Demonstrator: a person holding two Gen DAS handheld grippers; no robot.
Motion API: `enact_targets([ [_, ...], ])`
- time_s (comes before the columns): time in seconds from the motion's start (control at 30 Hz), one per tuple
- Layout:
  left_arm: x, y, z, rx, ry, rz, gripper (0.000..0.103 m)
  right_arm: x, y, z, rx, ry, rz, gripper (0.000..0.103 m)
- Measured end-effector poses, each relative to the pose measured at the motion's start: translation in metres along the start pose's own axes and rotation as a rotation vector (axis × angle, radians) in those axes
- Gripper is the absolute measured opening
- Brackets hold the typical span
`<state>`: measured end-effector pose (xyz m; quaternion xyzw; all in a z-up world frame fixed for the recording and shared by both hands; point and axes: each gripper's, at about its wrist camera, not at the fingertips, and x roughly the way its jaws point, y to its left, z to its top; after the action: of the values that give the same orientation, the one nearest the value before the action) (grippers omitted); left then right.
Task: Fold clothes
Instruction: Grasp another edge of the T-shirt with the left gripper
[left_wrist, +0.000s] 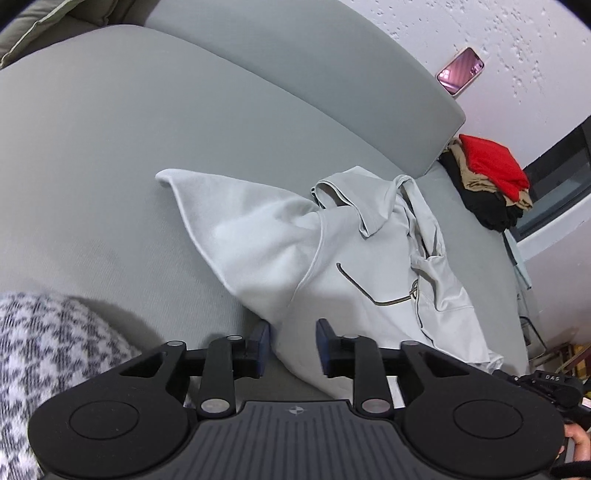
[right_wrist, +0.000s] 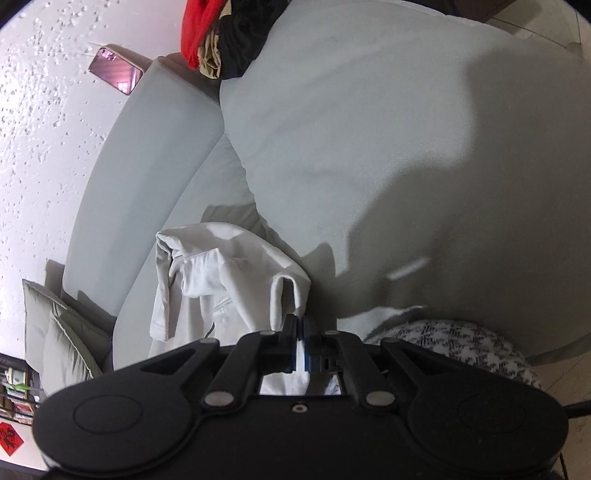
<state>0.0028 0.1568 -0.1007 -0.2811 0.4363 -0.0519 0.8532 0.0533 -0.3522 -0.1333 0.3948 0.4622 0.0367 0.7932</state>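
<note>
Left gripper (left_wrist: 292, 341) jaws apart at hoodie (left_wrist: 332, 258) hem, right gripper (right_wrist: 299, 332) jaws clamped on its edge.

Soft matt fleece hoodie (left_wrist: 332, 258) on a finely woven grey cloth sofa (left_wrist: 129, 166); rough speckled plaster wall (left_wrist: 517, 48); glossy phone (left_wrist: 460, 70); matt black plastic left gripper (left_wrist: 293, 347).

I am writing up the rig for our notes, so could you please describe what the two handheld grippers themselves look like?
Both look alike. The left gripper has a matte black body with two round discs, black link arms on silver rivets, dark blue finger pads and a ribbed grey centre plate bearing a small round emblem. The right gripper shows the same black body, silver rivets and blue pads. No cables are visible.
</note>
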Motion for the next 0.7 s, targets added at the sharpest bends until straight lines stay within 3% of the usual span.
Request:
enact_targets([
  [0.1,-0.001,0.004,-0.005,-0.016,0.007,0.0,0.036,0.001,0.002,0.002,-0.027,0.012,-0.006,0.005],
  [0.4,0.014,0.002,-0.008,0.005,0.037,0.01,0.041,0.007,0.009,0.008,-0.097,0.077,-0.025,0.009],
  [0.47,0.02,0.001,-0.006,0.013,0.036,0.004,0.042,0.01,0.012,0.011,-0.124,0.096,-0.04,0.014],
  [0.57,0.029,-0.003,-0.003,0.032,0.043,-0.014,0.042,0.013,0.014,0.015,-0.166,0.111,-0.082,0.038],
  [0.7,0.041,-0.009,-0.002,0.055,0.048,-0.051,0.042,0.02,0.01,0.019,-0.192,0.13,-0.068,0.038],
])
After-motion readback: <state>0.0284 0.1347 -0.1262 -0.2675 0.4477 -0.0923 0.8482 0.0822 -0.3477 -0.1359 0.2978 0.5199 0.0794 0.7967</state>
